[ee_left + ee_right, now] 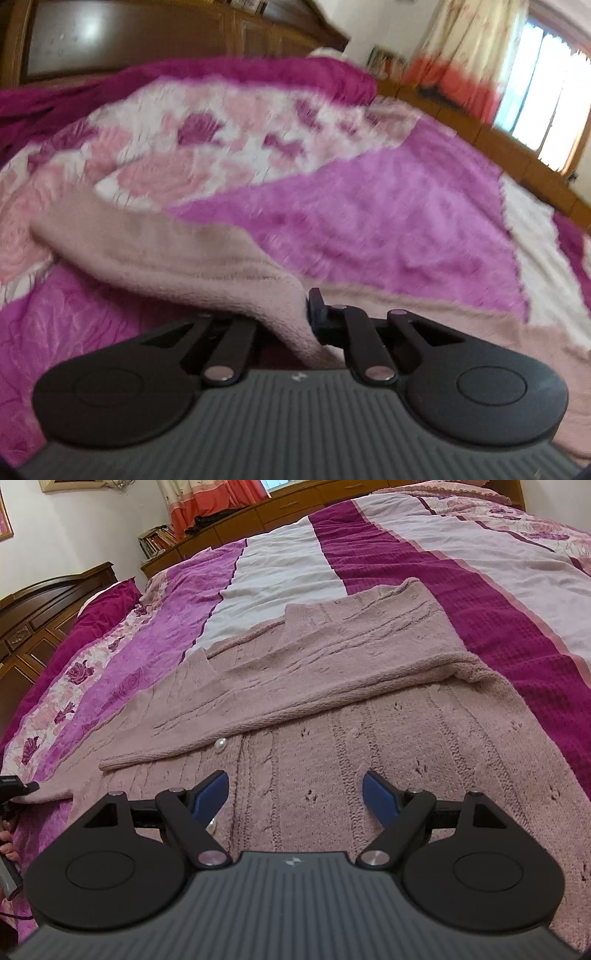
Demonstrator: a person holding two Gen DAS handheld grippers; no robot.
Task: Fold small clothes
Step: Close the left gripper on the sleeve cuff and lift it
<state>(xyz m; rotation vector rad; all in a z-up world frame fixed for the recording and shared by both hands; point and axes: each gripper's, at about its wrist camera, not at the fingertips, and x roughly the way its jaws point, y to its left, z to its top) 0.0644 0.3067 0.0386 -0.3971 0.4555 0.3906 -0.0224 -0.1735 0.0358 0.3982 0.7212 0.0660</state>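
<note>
The left tool (308, 317) was clamped on a lifted fold of the pink cardigan (177, 258). The right tool (295, 794) was held wide above the cardigan (332, 686), which was spread on the bed (498, 602).

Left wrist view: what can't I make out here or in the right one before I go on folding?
- Left tongs: one finger buried under the pink cardigan; grip depth unclear.
- Left view: bedspread smeared by motion blur.
- Right view: cardigan's near hem hidden behind the open right tongs.
</note>
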